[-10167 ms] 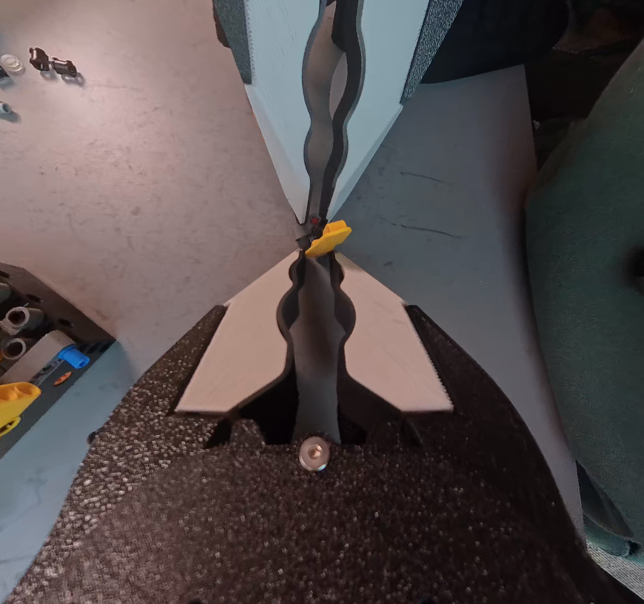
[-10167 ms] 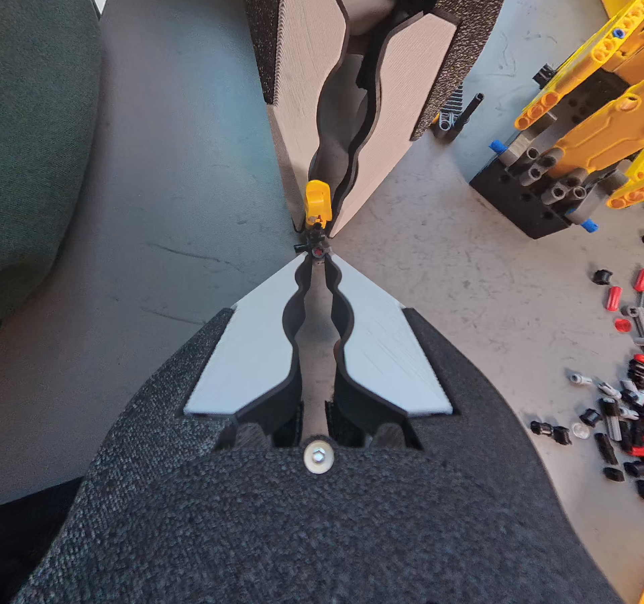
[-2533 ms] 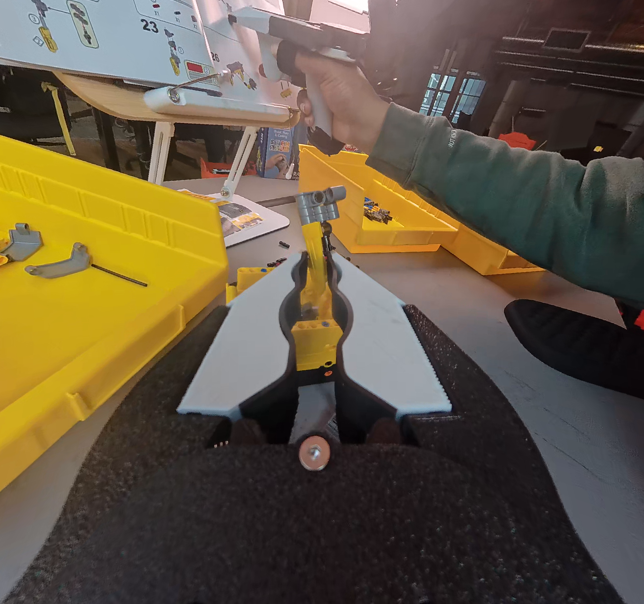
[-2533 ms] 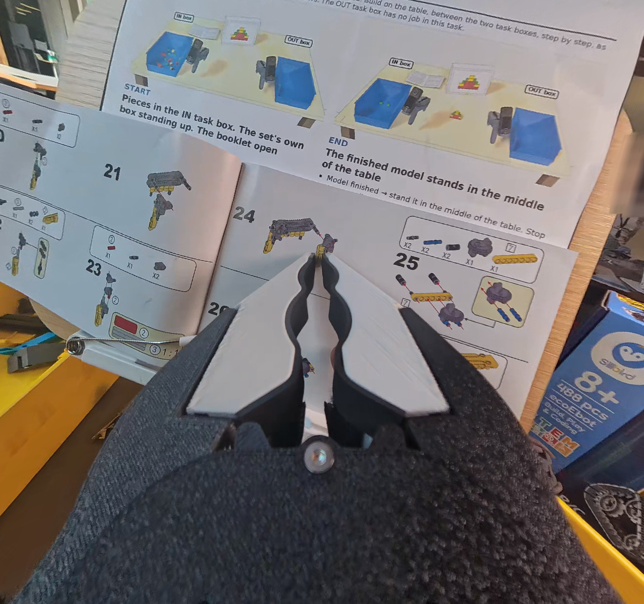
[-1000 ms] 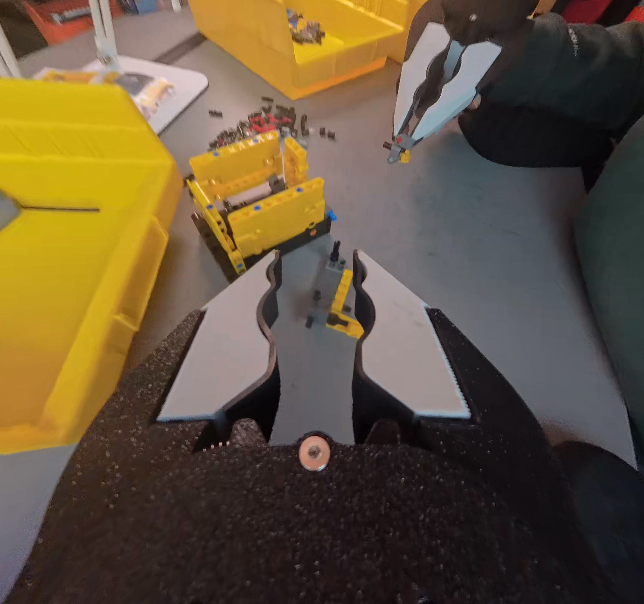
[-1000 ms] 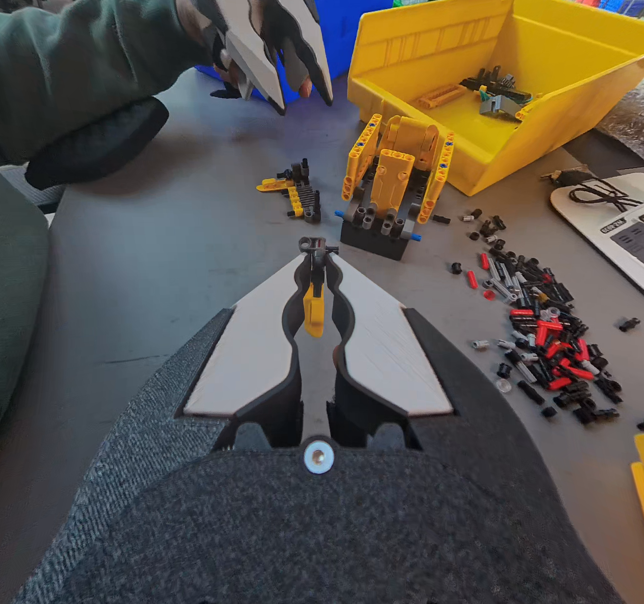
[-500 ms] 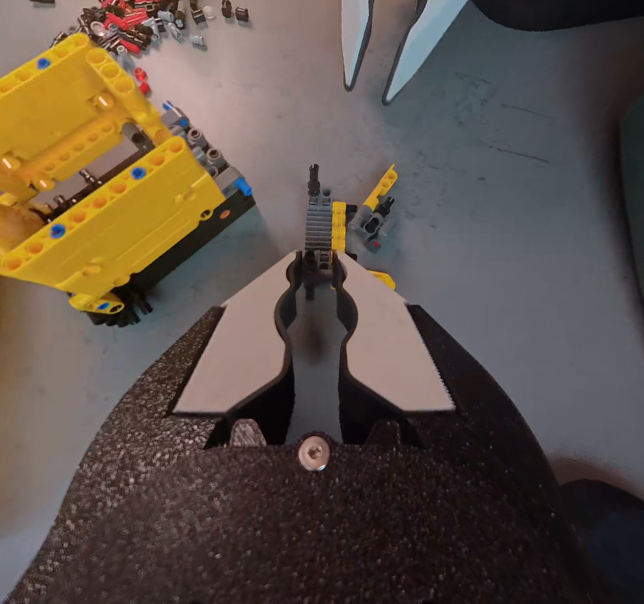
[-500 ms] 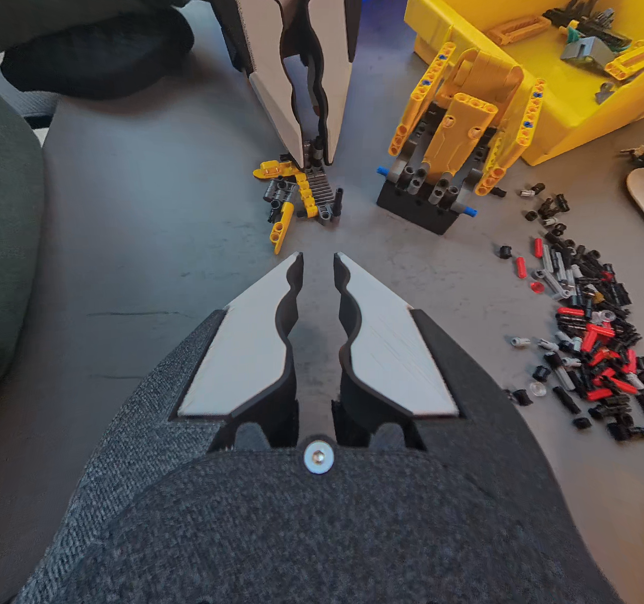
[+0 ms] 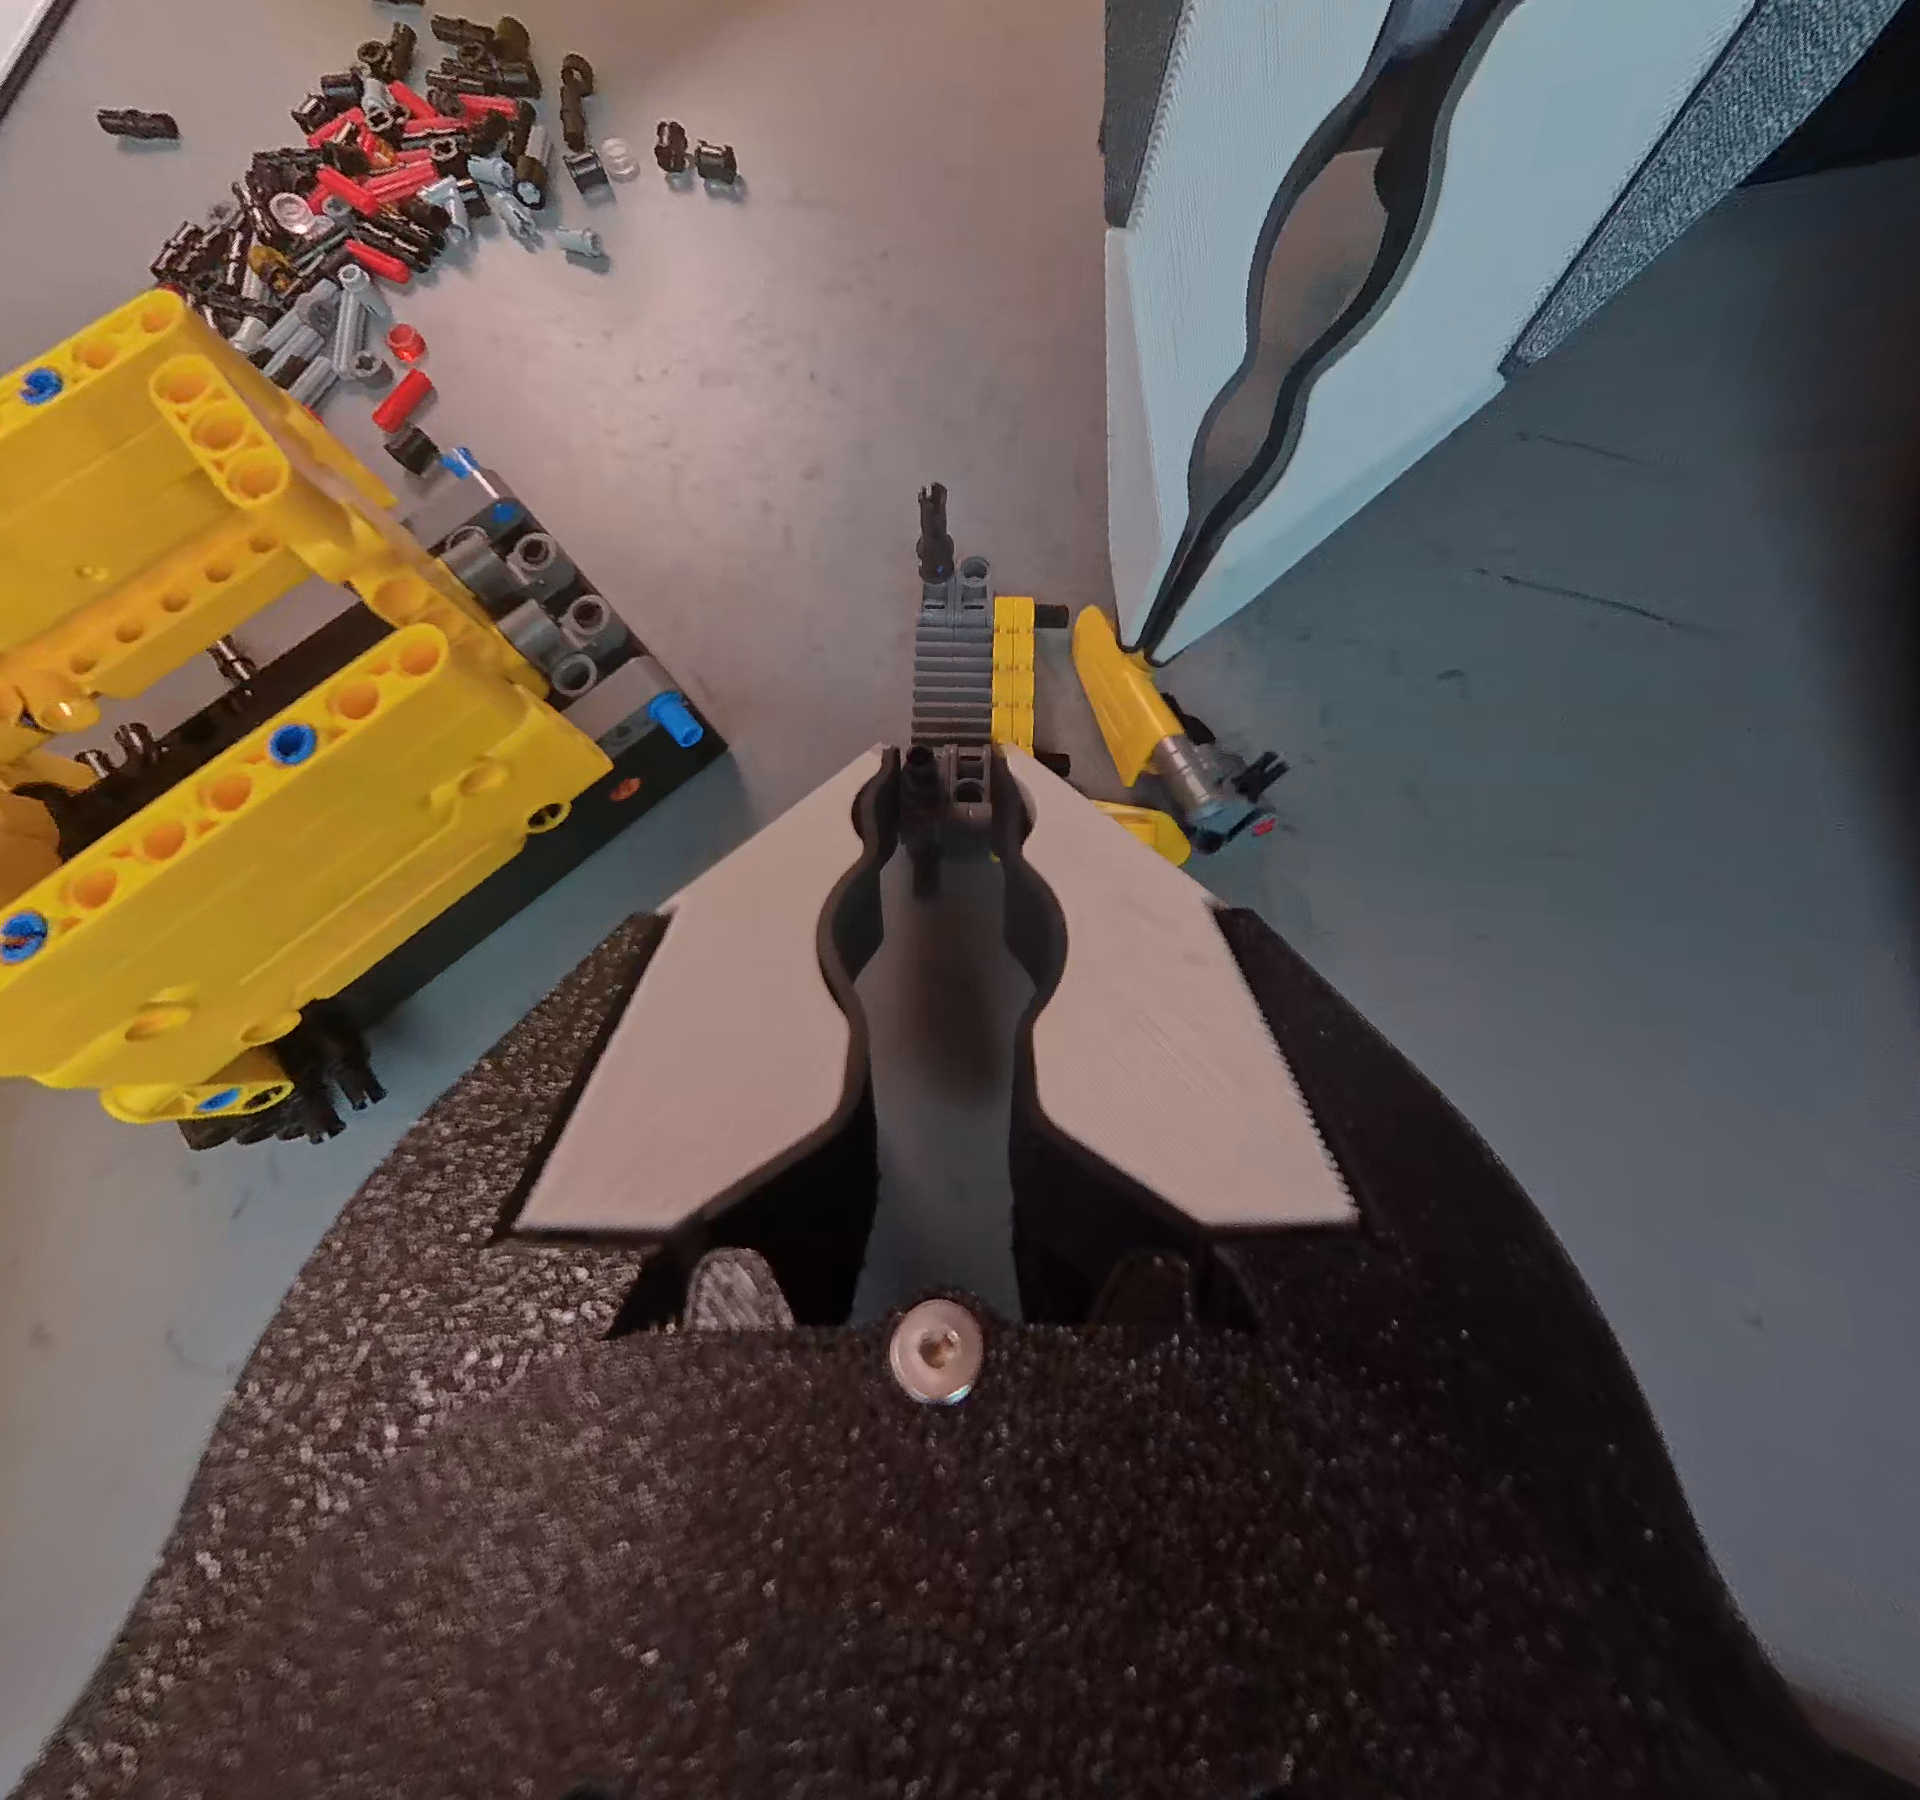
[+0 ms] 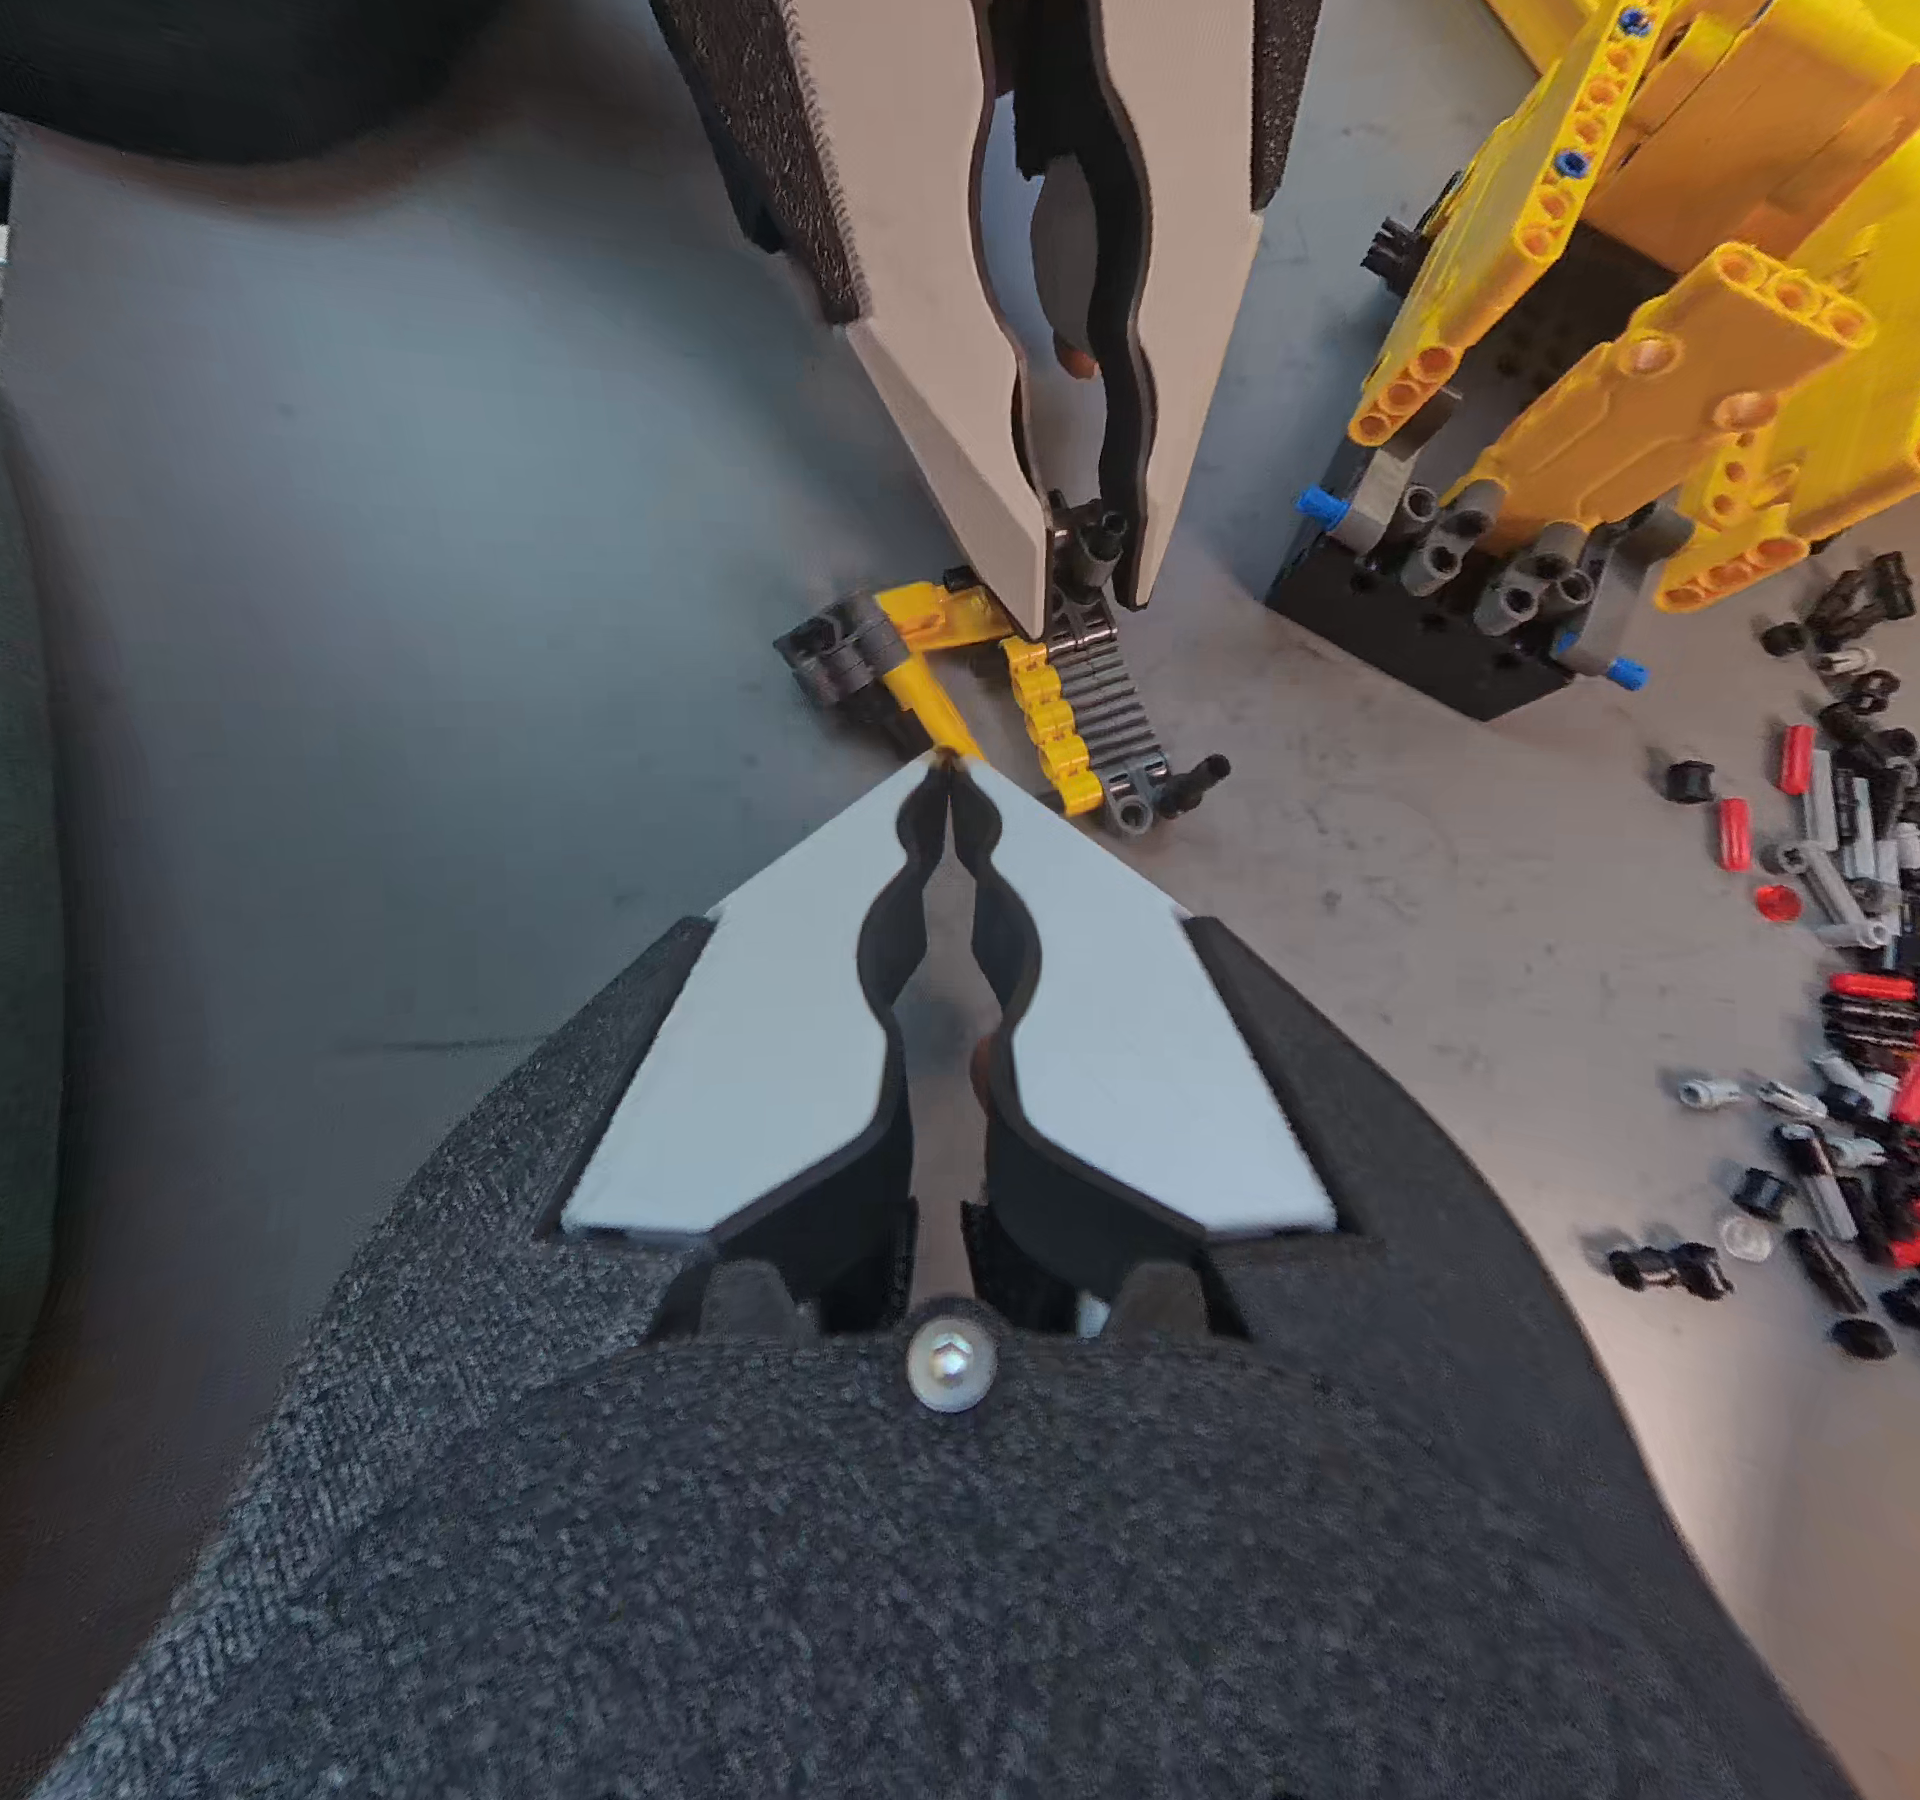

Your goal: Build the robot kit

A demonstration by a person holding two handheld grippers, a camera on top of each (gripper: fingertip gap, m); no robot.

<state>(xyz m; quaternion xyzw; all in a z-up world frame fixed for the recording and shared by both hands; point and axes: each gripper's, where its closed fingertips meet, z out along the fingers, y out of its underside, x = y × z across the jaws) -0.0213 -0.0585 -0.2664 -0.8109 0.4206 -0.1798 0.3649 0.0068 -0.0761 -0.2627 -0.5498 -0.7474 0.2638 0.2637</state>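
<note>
The left gripper has its jaws closed on the near end of a grey toothed rack lying flat on the grey table; a black pin sticks out of the rack's far end at 12 o'clock. A short yellow beam runs along the rack's right side, touching it. Just beyond, at 2 o'clock, lies a yellow arm piece with a grey and black end.

The right gripper has its jaws pinched together on the tip of that yellow arm piece, whose far end carries grey connectors at 11 o'clock. From the right wrist view the left gripper comes down from 12 o'clock onto the rack.

A large yellow and black model stands close at 9 o'clock of the left gripper, its grey tubes and blue pins facing the rack. A heap of small black, red and grey parts lies at 10 o'clock, well apart. A yellow bin stands behind the model.
</note>
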